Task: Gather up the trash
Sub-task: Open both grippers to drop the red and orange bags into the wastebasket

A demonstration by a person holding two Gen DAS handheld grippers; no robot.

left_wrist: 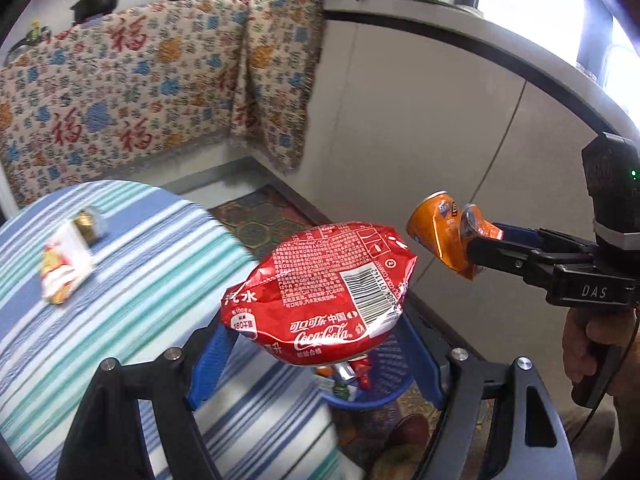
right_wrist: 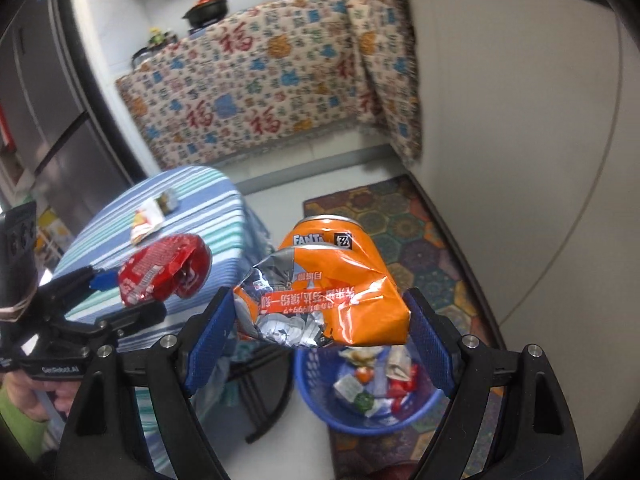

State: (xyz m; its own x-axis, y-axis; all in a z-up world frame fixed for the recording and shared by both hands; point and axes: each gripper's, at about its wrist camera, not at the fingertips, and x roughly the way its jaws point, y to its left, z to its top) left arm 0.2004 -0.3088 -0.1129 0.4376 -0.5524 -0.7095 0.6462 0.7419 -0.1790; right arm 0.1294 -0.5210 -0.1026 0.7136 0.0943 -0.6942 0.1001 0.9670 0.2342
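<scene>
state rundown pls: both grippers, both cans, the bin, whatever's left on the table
left gripper: shut on the Coca-Cola can, held in the air.
Coca-Cola can: crushed, clamped between the blue pads.
right gripper: shut on the Fanta can, above the bin.
Fanta can: crushed, gripped, not yet dropped.
blue bin: on the floor, open, partly filled with wrappers.
wrapper: lying on the striped table, uncollected.

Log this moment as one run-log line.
left gripper: shut on red Coca-Cola can | right gripper: shut on orange Fanta can | both above blue basket
</scene>
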